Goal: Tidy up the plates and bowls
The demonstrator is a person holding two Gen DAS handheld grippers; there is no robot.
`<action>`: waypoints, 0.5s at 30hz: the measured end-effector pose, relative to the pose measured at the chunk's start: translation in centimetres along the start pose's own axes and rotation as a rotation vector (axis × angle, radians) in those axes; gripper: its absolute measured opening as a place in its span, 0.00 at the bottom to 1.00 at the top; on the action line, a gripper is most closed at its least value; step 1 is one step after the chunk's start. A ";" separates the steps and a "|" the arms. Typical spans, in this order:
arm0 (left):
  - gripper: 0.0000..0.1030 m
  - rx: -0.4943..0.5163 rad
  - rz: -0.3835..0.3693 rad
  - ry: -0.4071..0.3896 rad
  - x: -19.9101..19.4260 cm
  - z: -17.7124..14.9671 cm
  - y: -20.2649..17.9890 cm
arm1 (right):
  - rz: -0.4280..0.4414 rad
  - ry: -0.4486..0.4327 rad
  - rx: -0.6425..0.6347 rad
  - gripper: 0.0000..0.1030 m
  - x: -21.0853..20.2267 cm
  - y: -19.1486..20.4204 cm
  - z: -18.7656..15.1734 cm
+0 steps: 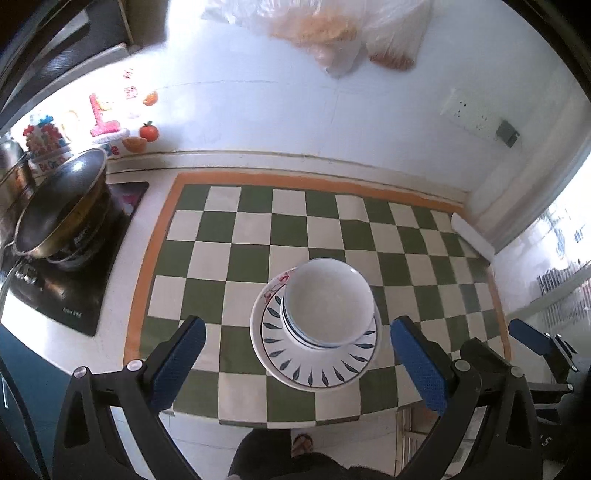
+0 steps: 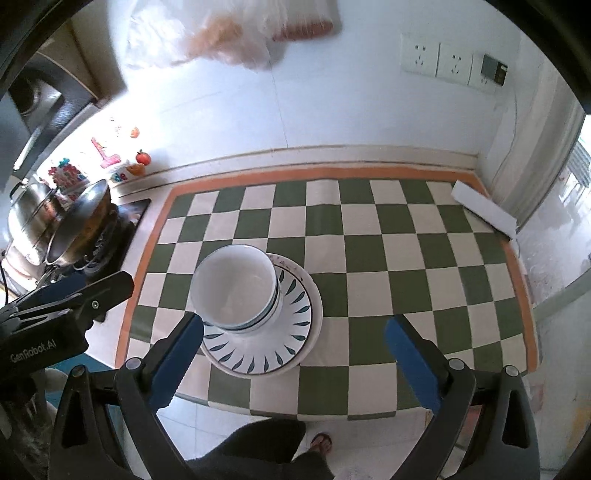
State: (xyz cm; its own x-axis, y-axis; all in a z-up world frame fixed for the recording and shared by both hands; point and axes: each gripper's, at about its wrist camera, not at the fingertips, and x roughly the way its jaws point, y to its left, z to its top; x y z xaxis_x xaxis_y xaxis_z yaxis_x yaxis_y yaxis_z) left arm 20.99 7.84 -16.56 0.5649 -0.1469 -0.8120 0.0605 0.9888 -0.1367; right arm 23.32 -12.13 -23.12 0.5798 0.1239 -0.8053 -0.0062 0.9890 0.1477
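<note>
A stack of white bowls (image 1: 327,304) stands on a white plate with blue leaf marks (image 1: 317,363), which lies on a larger plate with a red flower rim (image 1: 271,291), on the green-and-white checkered mat (image 1: 236,236). The stack also shows in the right wrist view, bowls (image 2: 234,286) on the leaf plate (image 2: 266,350). My left gripper (image 1: 299,362) is open and empty, held above the stack near the mat's front edge. My right gripper (image 2: 293,356) is open and empty, to the right of the stack. The right gripper's fingers (image 1: 532,338) show at the right of the left view.
A metal wok (image 1: 59,206) sits on a black cooktop (image 1: 74,295) to the left, with steel pots (image 2: 27,218) behind it. A white box (image 2: 484,210) lies at the mat's far right corner. Plastic bags (image 1: 332,33) hang on the wall. Wall sockets (image 2: 439,61) are at right.
</note>
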 end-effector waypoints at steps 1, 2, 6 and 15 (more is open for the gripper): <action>1.00 -0.002 0.006 -0.007 -0.4 -0.3 -0.1 | -0.001 -0.011 -0.004 0.98 -0.7 0.0 -0.4; 1.00 -0.007 0.013 -0.018 -1.2 -0.8 -0.3 | -0.002 -0.020 -0.007 0.98 -1.4 -0.1 -0.9; 1.00 -0.019 0.042 -0.041 -3.4 -2.6 -0.5 | 0.008 -0.037 -0.007 0.98 -3.9 -0.4 -2.6; 1.00 0.004 0.127 -0.110 -10.0 -6.5 -1.0 | 0.025 -0.093 -0.018 0.99 -11.1 0.0 -6.5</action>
State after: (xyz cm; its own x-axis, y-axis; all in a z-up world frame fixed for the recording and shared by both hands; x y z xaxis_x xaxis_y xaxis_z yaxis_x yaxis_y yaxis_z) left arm 9.93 8.17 -12.03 0.6546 -0.0168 -0.7558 -0.0138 0.9993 -0.0341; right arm 11.56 -12.95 -17.92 0.6521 0.1412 -0.7448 -0.0358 0.9871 0.1559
